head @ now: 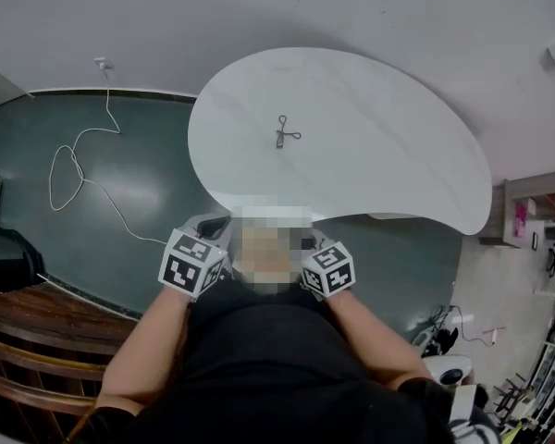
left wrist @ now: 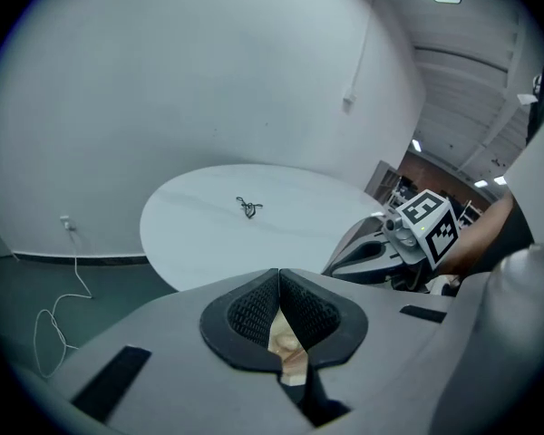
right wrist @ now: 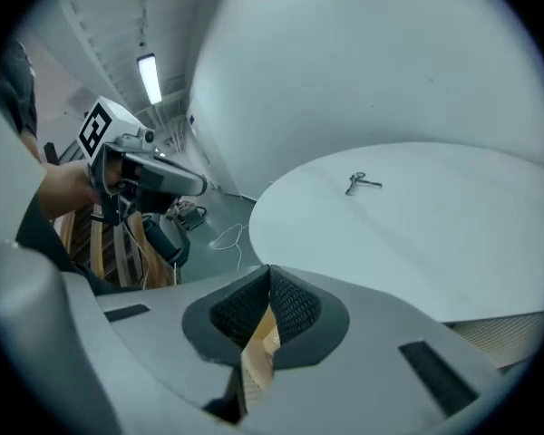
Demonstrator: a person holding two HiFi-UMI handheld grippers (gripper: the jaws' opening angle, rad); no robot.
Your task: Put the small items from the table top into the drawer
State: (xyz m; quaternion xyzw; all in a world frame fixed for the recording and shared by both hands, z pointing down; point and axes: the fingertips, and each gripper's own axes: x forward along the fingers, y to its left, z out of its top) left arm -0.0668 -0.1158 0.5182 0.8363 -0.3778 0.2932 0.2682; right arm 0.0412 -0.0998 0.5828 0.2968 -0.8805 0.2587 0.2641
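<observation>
One small dark metal item with wire loops lies alone near the middle of the white kidney-shaped table. The same item shows far ahead in the left gripper view and again in the right gripper view. Both grippers hang close to the person's body, short of the table's near edge. My left gripper is shut, its ribbed pads touching with nothing between them. My right gripper is shut too, also empty. In the head view the left gripper and the right gripper are partly hidden by a blurred patch.
A white cable trails over the dark green floor left of the table. Dark wooden rails stand at the lower left. A low shelf unit sits beyond the table's right end. A white wall backs the table.
</observation>
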